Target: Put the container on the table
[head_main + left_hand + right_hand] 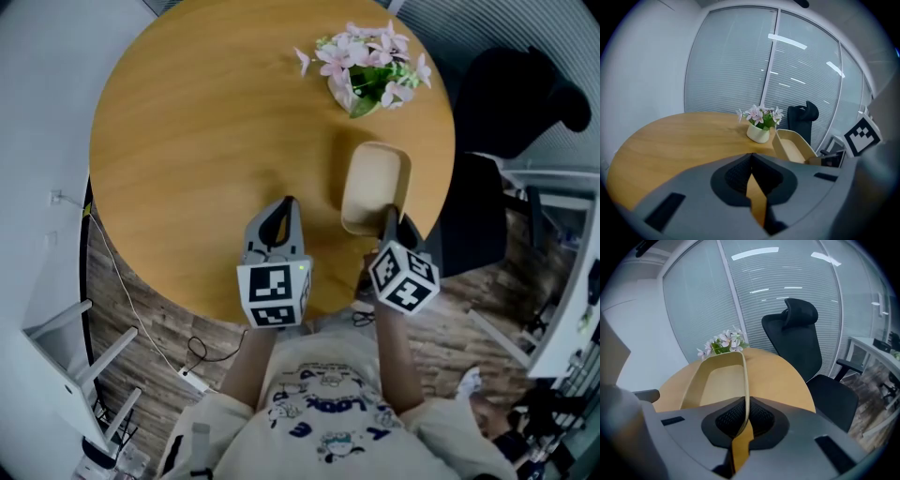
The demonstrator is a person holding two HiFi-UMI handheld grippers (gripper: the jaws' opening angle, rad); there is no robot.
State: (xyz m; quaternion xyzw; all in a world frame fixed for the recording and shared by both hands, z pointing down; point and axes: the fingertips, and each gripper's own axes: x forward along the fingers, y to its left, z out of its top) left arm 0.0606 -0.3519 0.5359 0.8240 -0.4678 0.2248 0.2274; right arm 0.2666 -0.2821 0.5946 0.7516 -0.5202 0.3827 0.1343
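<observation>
A beige oblong container (373,187) lies over the round wooden table (206,141) near its right front edge. My right gripper (390,225) is shut on the container's near right rim (744,394); the thin wall runs between the black pads. In the left gripper view the container (793,146) shows at the right, beside the flower pot. My left gripper (281,216) hovers over the table's front edge, shut with nothing between its pads (751,174).
A white pot of pink flowers (366,67) stands just beyond the container. A black office chair (511,103) sits to the table's right, with a desk (553,178) beyond it. Cables and a white stand (84,375) are on the floor at left.
</observation>
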